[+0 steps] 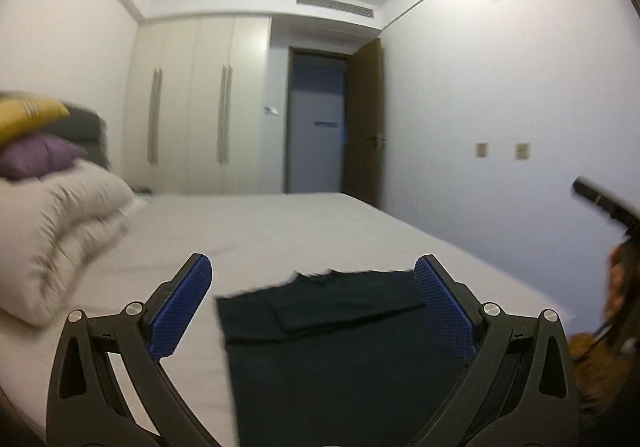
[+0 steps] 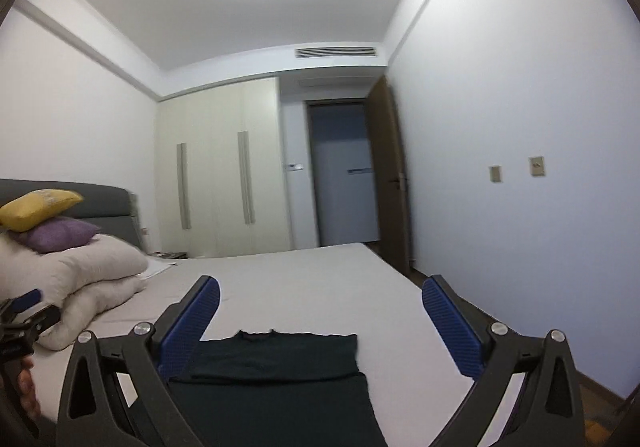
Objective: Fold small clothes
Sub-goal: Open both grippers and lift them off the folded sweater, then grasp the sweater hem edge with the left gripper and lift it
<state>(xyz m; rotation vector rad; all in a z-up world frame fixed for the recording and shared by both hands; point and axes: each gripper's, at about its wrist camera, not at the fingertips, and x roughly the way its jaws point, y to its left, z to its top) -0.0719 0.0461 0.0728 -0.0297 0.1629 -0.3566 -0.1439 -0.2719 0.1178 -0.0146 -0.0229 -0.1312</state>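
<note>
**Both grippers raised and empty over a part-folded dark garment**

Setup: one dark garment (image 1: 340, 347) lies flat on the bed (image 1: 280, 231), near the edge closest to the cameras. Its far end carries a neckline notch, and a panel of cloth is already laid back over the body, so a step in thickness shows across it. One sleeve or side looks turned in; I cannot tell which.

Left gripper (image 1: 312, 303): jaws spread wide, nothing between the blue pads (image 1: 182, 311). It hangs above the garment, not touching it. This view is motion-blurred at the left.

Right gripper (image 2: 320, 327): jaws also spread wide, nothing held. The garment (image 2: 276, 379) sits below and between its fingers, offset to the left finger.

Step, as I judge it: between folds. The side folds look done or partly done; the lengthwise fold, hem to neck, seems to remain.

Next move calls for: both grippers down to the near edge, one at each corner, pinching all layers together so the tucked panel does not slide, then lifting and carrying the edge toward the neckline. Thin cloth will likely sag between the two pinch points.

Count:
- garments: 1
- grippers: 2
- duvet (image 2: 92, 279), folded, at the head of the bed: 1
- cushions stacked on it: 2, purple (image 2: 60, 233) below, yellow (image 2: 38, 207) above
- wardrobe (image 2: 224, 175) with two long handles visible
- door (image 2: 390, 171), open: 1
</note>
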